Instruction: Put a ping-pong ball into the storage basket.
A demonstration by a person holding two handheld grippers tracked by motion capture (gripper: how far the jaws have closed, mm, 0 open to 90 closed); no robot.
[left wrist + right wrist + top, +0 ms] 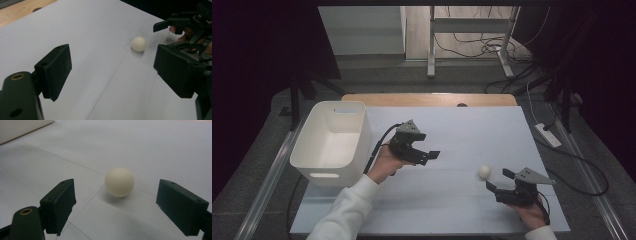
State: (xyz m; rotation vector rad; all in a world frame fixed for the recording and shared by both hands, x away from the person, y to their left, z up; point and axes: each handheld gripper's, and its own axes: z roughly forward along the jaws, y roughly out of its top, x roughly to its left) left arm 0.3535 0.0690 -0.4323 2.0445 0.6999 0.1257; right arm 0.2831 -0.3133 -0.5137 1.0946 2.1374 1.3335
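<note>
A small white ball (484,171) rests on the white table sheet (462,130) toward the right front. My right gripper (498,180) is open just in front of it, and the ball (119,182) lies a little beyond the gap between the two black jaws, touching neither; the right gripper's midpoint (122,205) is over bare sheet. My left gripper (429,156) is open near the table's middle, pointing right toward the ball (139,44), which lies well ahead of its jaws. Nothing is between the left gripper's (117,72) pads. The right gripper (180,25) shows beyond the ball.
A white plastic bin (332,140) stands at the table's left side, its wall (22,127) at the top left of the right gripper view. A wooden table edge (427,99) runs along the back. Cables and a metal frame lie on the floor beyond.
</note>
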